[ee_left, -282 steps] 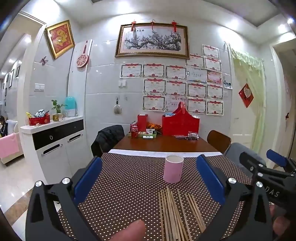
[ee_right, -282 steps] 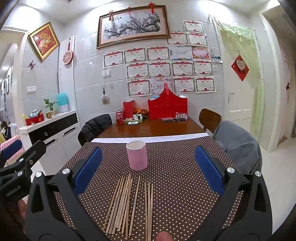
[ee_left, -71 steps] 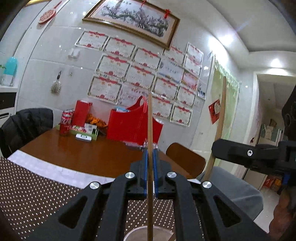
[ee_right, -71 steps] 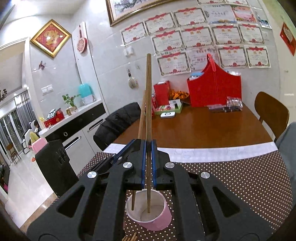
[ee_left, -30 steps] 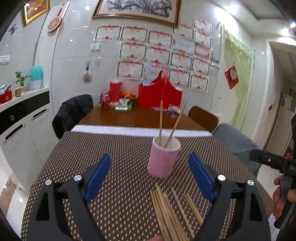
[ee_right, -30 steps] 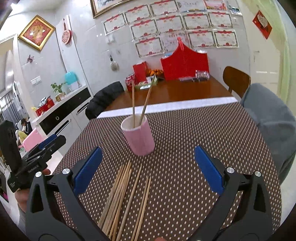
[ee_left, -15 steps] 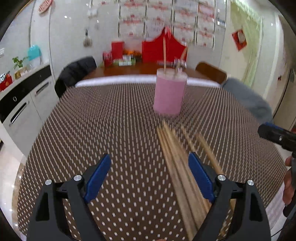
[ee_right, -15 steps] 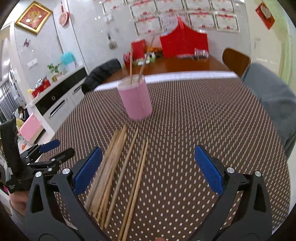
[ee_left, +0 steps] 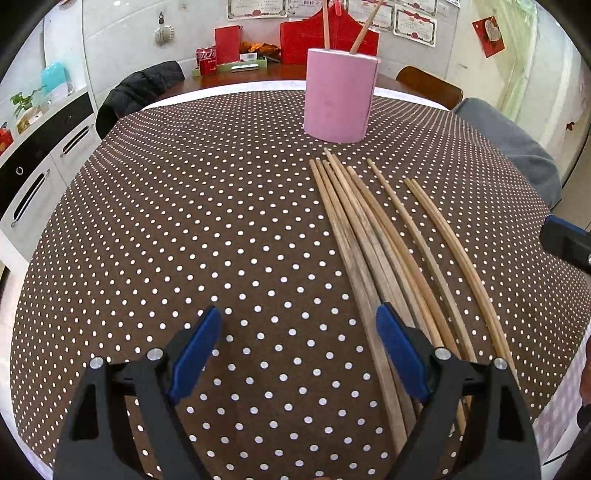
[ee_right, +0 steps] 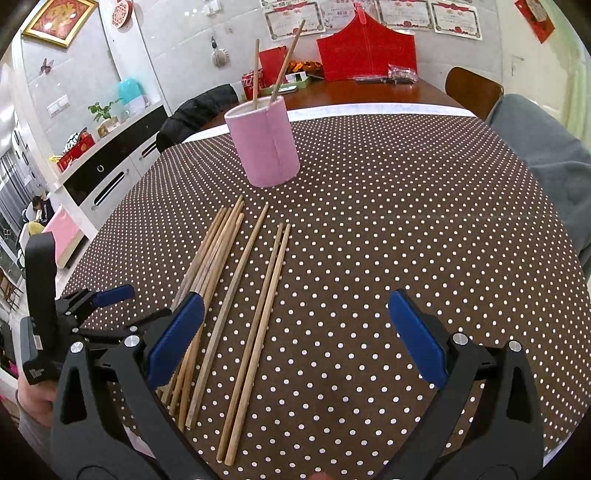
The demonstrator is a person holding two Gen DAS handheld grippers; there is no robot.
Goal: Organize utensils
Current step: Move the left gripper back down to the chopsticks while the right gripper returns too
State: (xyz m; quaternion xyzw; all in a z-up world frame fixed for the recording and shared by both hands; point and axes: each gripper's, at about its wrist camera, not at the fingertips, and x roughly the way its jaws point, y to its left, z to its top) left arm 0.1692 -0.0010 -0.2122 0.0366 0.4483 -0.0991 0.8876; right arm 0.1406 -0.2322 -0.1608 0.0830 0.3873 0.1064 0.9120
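Left gripper [ee_left: 299, 332]: tilted downward, jaws spread, empty, above bare dotted tablecloth [ee_left: 184, 221]. Right gripper [ee_right: 295, 317]: likewise angled, released, straddling near ends of wooden chopsticks [ee_right: 236, 295] lying loose. Beyond: pink cylindrical cup [ee_right: 264, 144], upright, holding two chopsticks.

A red bag [ee_right: 364, 55] sits on the wooden table [ee_right: 369, 96] beyond.

Home dining room, table [ee_left: 221, 206], sideboard [ee_right: 110, 162], wall certificates [ee_right: 291, 14]
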